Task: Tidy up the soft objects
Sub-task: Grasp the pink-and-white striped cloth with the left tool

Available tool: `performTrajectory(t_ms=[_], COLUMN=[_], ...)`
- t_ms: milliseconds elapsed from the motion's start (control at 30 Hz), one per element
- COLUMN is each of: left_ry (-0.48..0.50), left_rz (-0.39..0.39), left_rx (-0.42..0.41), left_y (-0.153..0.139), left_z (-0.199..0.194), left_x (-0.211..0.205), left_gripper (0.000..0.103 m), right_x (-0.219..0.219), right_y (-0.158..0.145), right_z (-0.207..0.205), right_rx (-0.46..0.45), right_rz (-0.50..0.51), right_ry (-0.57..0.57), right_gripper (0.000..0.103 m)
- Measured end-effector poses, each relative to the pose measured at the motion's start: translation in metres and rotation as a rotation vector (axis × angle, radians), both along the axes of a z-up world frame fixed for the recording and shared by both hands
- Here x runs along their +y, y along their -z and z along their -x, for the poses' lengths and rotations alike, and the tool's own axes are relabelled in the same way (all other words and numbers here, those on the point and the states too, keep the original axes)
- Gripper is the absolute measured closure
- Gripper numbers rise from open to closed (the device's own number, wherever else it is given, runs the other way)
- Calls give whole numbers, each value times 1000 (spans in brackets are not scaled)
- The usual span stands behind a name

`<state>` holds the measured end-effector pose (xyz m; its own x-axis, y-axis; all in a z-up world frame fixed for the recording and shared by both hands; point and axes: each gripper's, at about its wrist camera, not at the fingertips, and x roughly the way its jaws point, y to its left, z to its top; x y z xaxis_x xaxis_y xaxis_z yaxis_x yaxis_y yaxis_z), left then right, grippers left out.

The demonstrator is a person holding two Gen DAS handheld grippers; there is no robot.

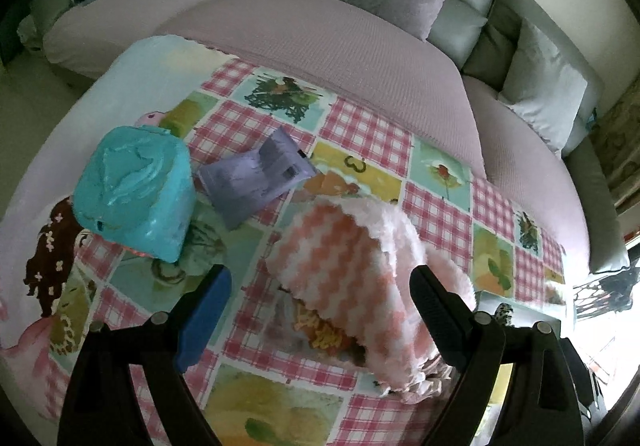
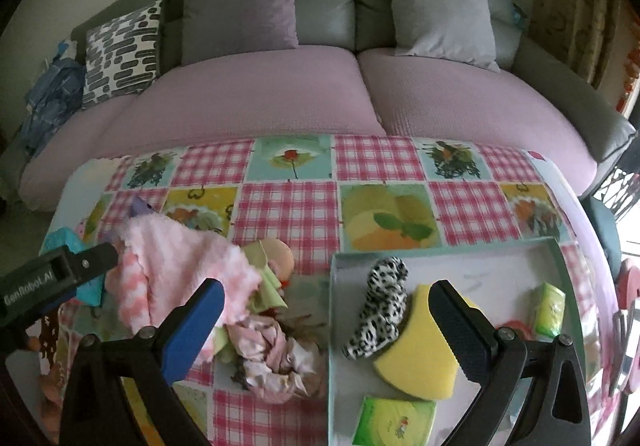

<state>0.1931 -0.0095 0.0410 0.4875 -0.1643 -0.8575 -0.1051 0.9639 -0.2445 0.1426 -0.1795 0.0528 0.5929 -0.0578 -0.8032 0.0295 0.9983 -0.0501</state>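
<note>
1. Left gripper (image 1: 320, 318) spread wide, nothing pinched; angled down over the pink zigzag towel (image 1: 360, 266), probably lining up a grab.
2. Right gripper (image 2: 326, 330) also gaping, empty, straddling the tray's (image 2: 440, 246) left wall.
3. Already inside the tray: leopard plush (image 2: 380, 310), yellow sponge (image 2: 416, 358), green tissue packs (image 2: 394, 422); likely the collecting spot.
4. Left of the tray: towel draped over a crumpled cloth heap (image 2: 276, 362), complicating a clean pick.
5. Farther left of the tray: teal pack (image 1: 132, 186), purple pouch (image 1: 256, 178).
6. Beyond the tray: sofa (image 2: 360, 102).
</note>
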Motion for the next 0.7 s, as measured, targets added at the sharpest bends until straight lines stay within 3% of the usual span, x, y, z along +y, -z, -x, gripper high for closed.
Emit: performTrajectory(t_ms=[367,700], left_ry=[28,67], left_rz=[-4,-60], left_rx=[14,33], left_y=[1,8], left_z=[-12,-16], left_x=[-20,-40], left_gripper=[12,12], right_x=[-19,-32], right_y=[4,3], right_z=[-21,-24], right_rx=[53,82], right_rz=[-17,-38], right_ry=[64,95], right_gripper=[0,0])
